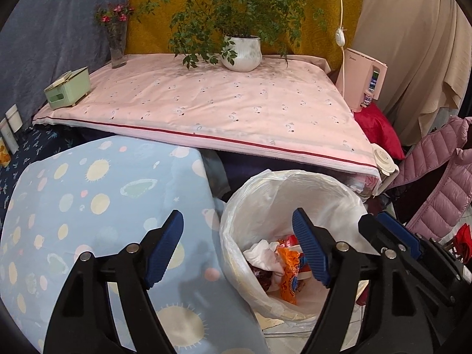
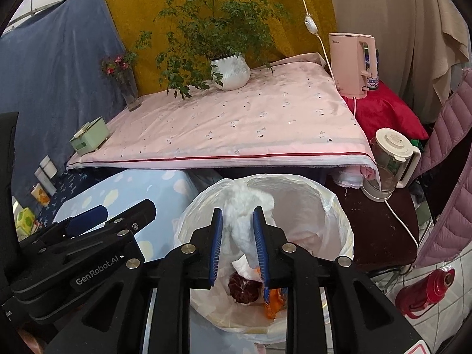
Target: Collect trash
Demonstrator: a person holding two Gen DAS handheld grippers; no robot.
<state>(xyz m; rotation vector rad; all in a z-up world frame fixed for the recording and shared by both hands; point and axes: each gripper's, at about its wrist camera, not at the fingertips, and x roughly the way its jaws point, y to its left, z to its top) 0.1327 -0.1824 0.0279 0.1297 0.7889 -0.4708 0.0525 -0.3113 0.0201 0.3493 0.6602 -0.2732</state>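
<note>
A bin lined with a white plastic bag [image 1: 283, 174] [image 2: 298, 178] stands on the floor below the table's front edge. Inside lie a crumpled white tissue [image 1: 262, 255], an orange wrapper [image 1: 290, 274] [image 2: 274, 302] and a dark red scrap [image 2: 243, 287]. My left gripper [image 1: 237, 221] is open and empty, with one finger over the bin's mouth and the other over the blue cloth. My right gripper [image 2: 238, 211] hangs over the bin, shut on a wad of white tissue [image 2: 242, 224] that stands up between its blue pads. The left gripper's side also shows at the left edge of the right wrist view.
The table under a pink cloth [image 1: 206, 103] carries a potted plant [image 1: 242, 53], a flower vase [image 1: 118, 47] and a green box [image 1: 67, 88]. A blue patterned cloth [image 1: 103, 206] lies left of the bin. A blender jug [image 2: 389, 159], pink kettle [image 2: 351, 65], pink jacket [image 2: 451, 162] and red thermos [image 2: 424, 292] crowd the right.
</note>
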